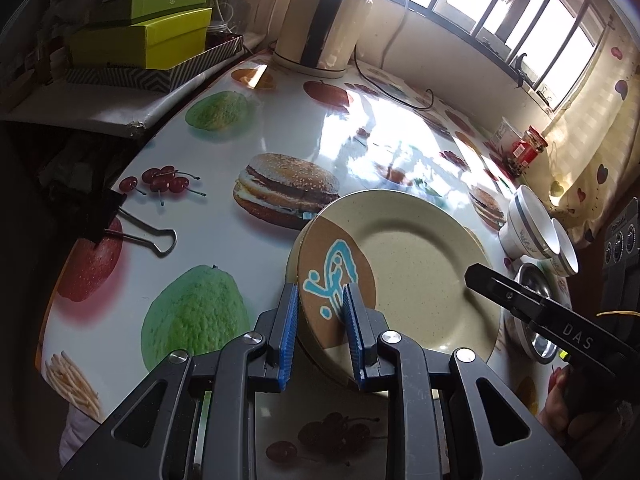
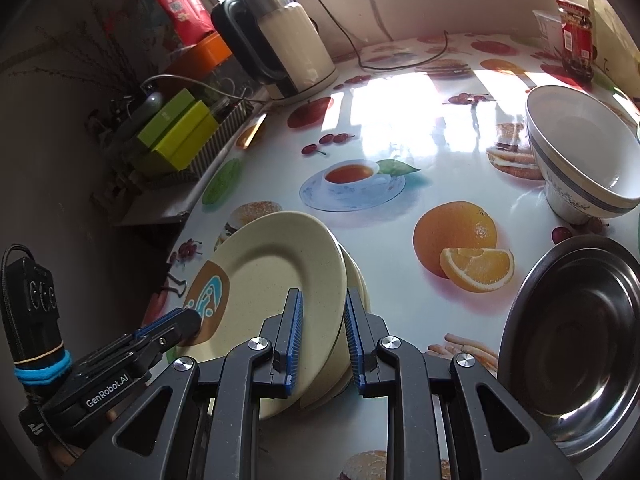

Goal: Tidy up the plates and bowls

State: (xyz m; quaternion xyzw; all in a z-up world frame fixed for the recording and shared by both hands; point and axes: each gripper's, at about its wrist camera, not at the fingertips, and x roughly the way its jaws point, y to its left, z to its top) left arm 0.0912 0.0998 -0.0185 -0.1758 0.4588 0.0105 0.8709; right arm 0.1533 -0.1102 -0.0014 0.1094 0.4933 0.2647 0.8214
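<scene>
Ribbed blue pads of your left gripper (image 1: 320, 304) straddling the speckled beige plate (image 1: 416, 272) rim, jaws apart, your right gripper (image 2: 323, 312) spread around the opposite rim, plate tilted above another, steel bowl (image 2: 568, 336) near, glossy fruit-print table (image 2: 400, 128).

A kettle (image 1: 316, 20) stands at the back of the food-printed tablecloth (image 1: 248, 128), its cord (image 1: 400, 92) trailing beside it. Green boxes (image 1: 148, 28) sit stacked on a side shelf; a binder clip (image 1: 120, 220) grips the cloth's edge, and a red jar (image 1: 528, 148) stands near the window (image 1: 520, 12)
</scene>
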